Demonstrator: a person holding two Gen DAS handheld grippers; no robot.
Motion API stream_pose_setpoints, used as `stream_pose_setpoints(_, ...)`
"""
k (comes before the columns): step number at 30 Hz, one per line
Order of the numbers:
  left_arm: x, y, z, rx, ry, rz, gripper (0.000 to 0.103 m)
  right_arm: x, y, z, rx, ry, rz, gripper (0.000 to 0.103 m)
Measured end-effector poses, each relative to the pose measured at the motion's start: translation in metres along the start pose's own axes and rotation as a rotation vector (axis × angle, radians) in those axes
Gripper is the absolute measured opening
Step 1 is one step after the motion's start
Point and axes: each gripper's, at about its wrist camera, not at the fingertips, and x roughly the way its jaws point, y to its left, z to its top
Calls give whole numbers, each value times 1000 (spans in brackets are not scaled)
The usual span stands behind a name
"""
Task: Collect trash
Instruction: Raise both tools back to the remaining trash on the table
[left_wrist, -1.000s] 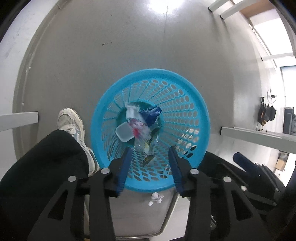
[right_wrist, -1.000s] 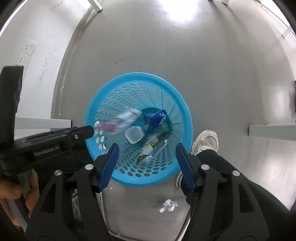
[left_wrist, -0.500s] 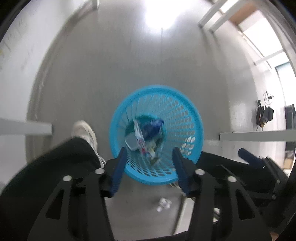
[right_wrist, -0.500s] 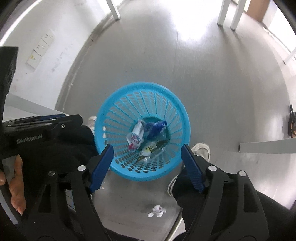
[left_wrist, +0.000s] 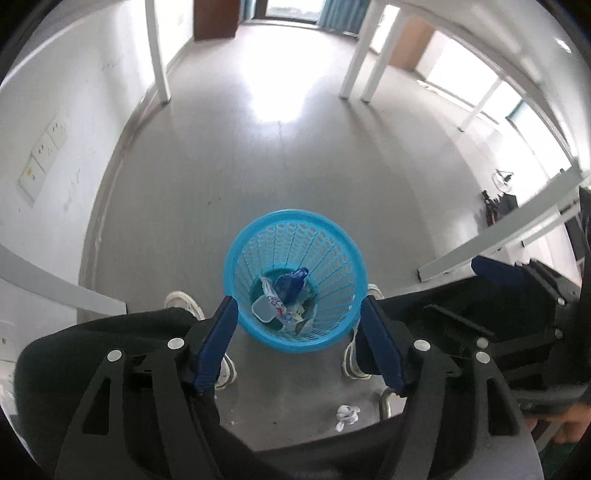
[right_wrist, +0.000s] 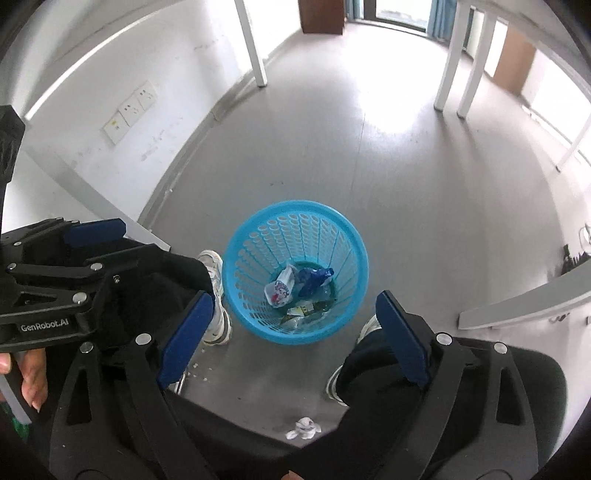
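Nearest the lens, the left gripper and the right gripper both point steeply down at the floor, their blue-padded jaws spread wide with nothing between them; both pairs of jaws have just been opening further. The landmark is the blue basket standing on the grey floor, and each gripper hangs above it, so that in each wrist view the basket shows in the gap between the fingers. On the near side of the basket, apart from it, a crumpled white paper scrap lies on the floor between the person's dark trouser legs. White shoes stand just beside the basket, one on each side. Inside the basket, at its bottom, the trash is gathered: a white wrapper with red print, a small pale plastic tub, a blue wrapper and a dark wrapper with yellow print, all touching one another. Beyond the basket, white table legs rise from the floor, with a white wall carrying sockets off to the left.
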Motion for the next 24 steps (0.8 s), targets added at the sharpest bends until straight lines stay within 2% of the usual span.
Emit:
stream_pose_setpoints(9, -67, -13, -30, 43, -137, -46, 75, -80, 7, -20, -44, -149, -1, 93)
stream_pose_setpoints(12, -94, -19, -38, 66, -202, -35, 87, -109, 9, -26, -48, -221, -4, 94)
stream_pose_setpoints(15, -126, -22, -41, 79, -295, -40, 94, -141, 12, -29, -54, -309, -5, 94)
stream_pose_setpoints(19, -176, -21, -38, 79, -497, -71, 97, -186, 12, -24, -49, -438, -14, 94)
stream_pose_setpoints(21, -194, -21, -31, 73, -552, -74, 97, -205, 6, -17, 1, -462, 24, 94)
stream_pose_setpoints(24, -212, -22, -19, 58, -588, -87, 97, -228, -5, -7, 64, -491, 73, 94)
